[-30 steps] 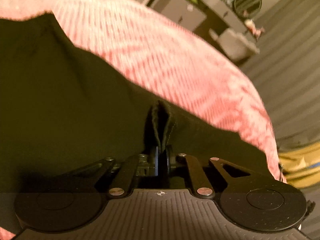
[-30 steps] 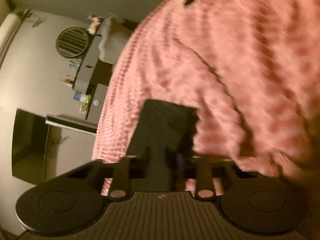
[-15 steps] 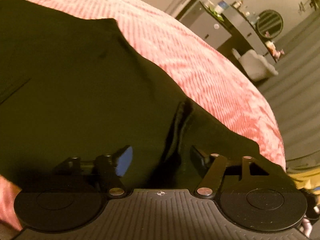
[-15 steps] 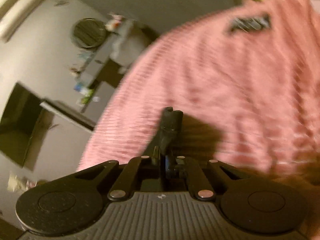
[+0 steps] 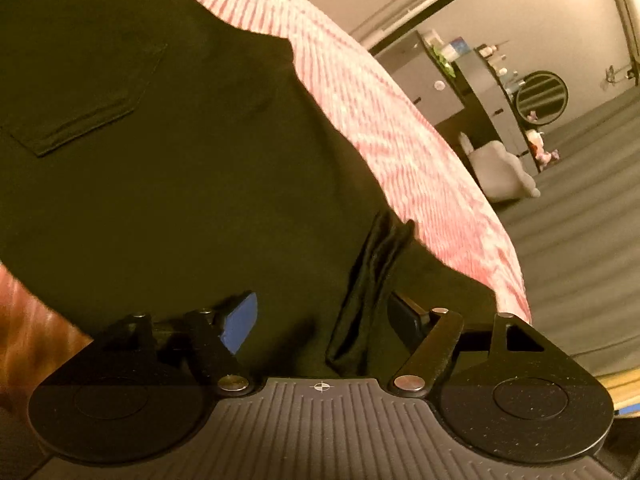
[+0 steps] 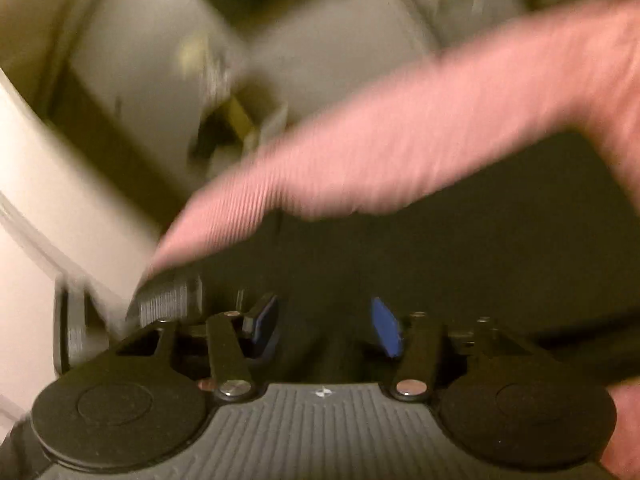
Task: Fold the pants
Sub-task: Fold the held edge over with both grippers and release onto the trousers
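Dark pants (image 5: 168, 168) lie spread on a pink striped bed cover (image 5: 384, 120), a back pocket showing at the upper left. My left gripper (image 5: 324, 316) is open just above the pants, with a pinched ridge of fabric (image 5: 368, 280) standing between its blue-padded fingers (image 5: 240, 320). In the blurred right wrist view, my right gripper (image 6: 326, 328) is open over the dark pants (image 6: 460, 248), which lie on the pink cover (image 6: 420, 140).
A dark dresser (image 5: 476, 92) with bottles and a round mirror (image 5: 542, 98) stands beyond the bed's edge. A grey soft toy (image 5: 500, 168) sits on the grey floor. The right wrist view shows blurred pale walls and furniture (image 6: 120, 100).
Both grippers have opened and let go of the pants. The left one drew back, leaving a fabric ridge. The right one swung fast, blurring its view.
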A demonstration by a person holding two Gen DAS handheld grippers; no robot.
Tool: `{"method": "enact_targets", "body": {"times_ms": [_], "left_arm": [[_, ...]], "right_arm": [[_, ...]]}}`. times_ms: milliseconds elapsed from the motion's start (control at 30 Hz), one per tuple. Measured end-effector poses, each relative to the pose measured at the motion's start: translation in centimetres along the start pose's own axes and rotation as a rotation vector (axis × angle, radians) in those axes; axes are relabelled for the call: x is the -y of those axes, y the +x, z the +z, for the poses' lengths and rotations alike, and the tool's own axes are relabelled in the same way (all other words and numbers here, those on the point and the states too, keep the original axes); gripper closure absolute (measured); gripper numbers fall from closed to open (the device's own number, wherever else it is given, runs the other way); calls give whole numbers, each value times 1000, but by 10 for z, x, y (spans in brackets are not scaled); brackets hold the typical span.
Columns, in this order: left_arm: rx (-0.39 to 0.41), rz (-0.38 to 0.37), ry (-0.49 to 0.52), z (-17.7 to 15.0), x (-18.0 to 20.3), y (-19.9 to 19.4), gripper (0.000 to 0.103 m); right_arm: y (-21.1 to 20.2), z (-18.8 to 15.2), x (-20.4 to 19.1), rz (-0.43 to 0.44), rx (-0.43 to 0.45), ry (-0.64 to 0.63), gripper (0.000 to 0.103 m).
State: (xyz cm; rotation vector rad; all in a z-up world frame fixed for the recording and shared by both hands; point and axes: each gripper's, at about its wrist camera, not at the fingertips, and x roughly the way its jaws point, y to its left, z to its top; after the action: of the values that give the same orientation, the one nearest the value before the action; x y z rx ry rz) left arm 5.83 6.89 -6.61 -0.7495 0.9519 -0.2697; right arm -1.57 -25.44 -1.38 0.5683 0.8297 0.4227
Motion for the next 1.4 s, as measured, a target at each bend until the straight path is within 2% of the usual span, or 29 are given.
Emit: {"method": "enact_targets", "body": {"times_ms": [100, 167, 233, 267, 300, 333, 367, 400, 433, 500, 567, 600, 633, 667, 700, 767, 900, 1000, 1067, 1100, 1133, 1167, 1200, 1233, 1267, 1300, 1400], "left_arm": [[-19, -21, -15, 2, -2, 3, 25], [-50, -40, -6, 6, 3, 12, 25], [-72, -56, 32, 8, 11, 22, 23], [-83, -66, 46, 10, 15, 28, 22], [-99, -80, 52, 13, 21, 35, 17], [-113, -95, 54, 15, 25, 42, 13], [-128, -110, 55, 17, 29, 50, 11], [-152, -120, 65, 18, 32, 60, 7], [-189, -120, 82, 19, 36, 71, 7], [-239, -105, 102, 19, 42, 89, 6], [-248, -111, 111, 19, 49, 97, 7], [-250, -121, 126, 17, 54, 98, 20], [-255, -120, 158, 15, 60, 101, 57], [-269, -89, 192, 13, 65, 105, 79], [-278, -60, 207, 11, 67, 109, 84], [-252, -42, 214, 8, 71, 107, 84], [-145, -93, 160, 15, 73, 71, 87], [-63, -75, 160, 32, 60, 37, 87], [-11, -5, 188, 40, 47, 17, 86], [6, 42, 215, 42, 39, 10, 81], [13, 97, 227, 41, 33, 7, 68], [31, 149, 221, 41, 25, 4, 61], [47, 165, 199, 39, 18, 1, 48], [56, 158, 163, 38, 9, -2, 41], [59, 145, 125, 37, 2, -5, 39], [56, 136, 91, 35, -2, -5, 31], [22, 141, 91, 28, -4, 3, 29]], "right_arm": [[-32, 8, 17, -40, 132, 39, 49], [-57, 18, 42, -106, 226, 117, 49], [-76, 23, 75, -197, 283, 210, 53], [-78, 23, 92, -251, 282, 251, 54], [-76, 20, 107, -289, 266, 284, 67], [-72, 15, 124, -309, 239, 323, 76], [-69, 10, 141, -299, 213, 395, 77], [-70, 7, 154, -248, 221, 483, 77], [-72, 8, 158, -225, 243, 503, 76], [-71, 9, 158, -225, 239, 471, 73], [-67, 11, 155, -218, 230, 430, 68], [-66, 11, 154, -204, 227, 423, 63], [-63, 11, 154, -185, 227, 418, 56], [-63, 12, 153, -169, 230, 417, 53], [-64, 12, 154, -152, 236, 423, 51], [-65, 10, 155, -124, 250, 436, 49], [-99, 3, 142, -81, 326, 411, 40], [-120, -2, 138, -77, 369, 418, 34], [-124, -3, 134, -79, 351, 424, 31], [-122, -3, 130, -83, 331, 423, 30], [-118, -3, 128, -80, 310, 425, 29], [-114, -4, 125, -67, 288, 430, 29], [-106, -4, 123, -63, 265, 445, 29], [-99, -3, 122, -70, 247, 462, 29], [-90, -2, 120, -68, 223, 480, 29], [-83, -4, 119, -62, 207, 498, 29], [-64, -4, 115, -97, 157, 525, 30]]}}
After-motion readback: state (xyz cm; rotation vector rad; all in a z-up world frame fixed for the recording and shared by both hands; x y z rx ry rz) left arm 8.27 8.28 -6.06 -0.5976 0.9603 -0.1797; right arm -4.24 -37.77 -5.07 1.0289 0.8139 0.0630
